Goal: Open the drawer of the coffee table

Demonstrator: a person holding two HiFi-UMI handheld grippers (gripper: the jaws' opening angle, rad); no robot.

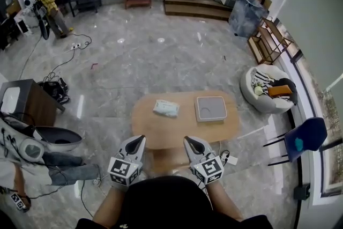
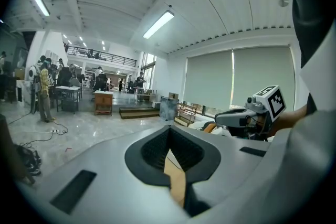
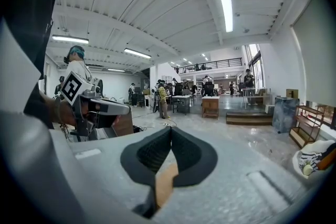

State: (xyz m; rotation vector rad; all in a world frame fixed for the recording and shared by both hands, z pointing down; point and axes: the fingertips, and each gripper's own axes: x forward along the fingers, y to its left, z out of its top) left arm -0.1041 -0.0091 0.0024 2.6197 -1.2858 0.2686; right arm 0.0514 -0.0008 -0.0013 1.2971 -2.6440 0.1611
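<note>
The oval wooden coffee table [image 1: 182, 128] stands just ahead of me in the head view. A lighter wooden part [image 1: 167, 159], where its drawer would be, shows under its near edge between my grippers; I cannot make out a handle. My left gripper [image 1: 141, 139] hovers at the table's near edge, left of centre, shut and empty. My right gripper [image 1: 187, 140] hovers beside it on the right, also shut and empty. In the left gripper view its jaws [image 2: 169, 128] meet at the tips, with the right gripper [image 2: 219, 118] alongside. The right gripper view shows its own jaws [image 3: 171, 129] closed the same way.
On the tabletop lie a white tissue pack [image 1: 165, 108] and a grey square box [image 1: 210, 109]. A white beanbag [image 1: 252, 95] and a blue chair [image 1: 304, 138] stand at the right. A dark cabinet [image 1: 28, 103] and a person's legs [image 1: 64, 166] are at the left, and a power strip [image 1: 231, 159] lies by the table.
</note>
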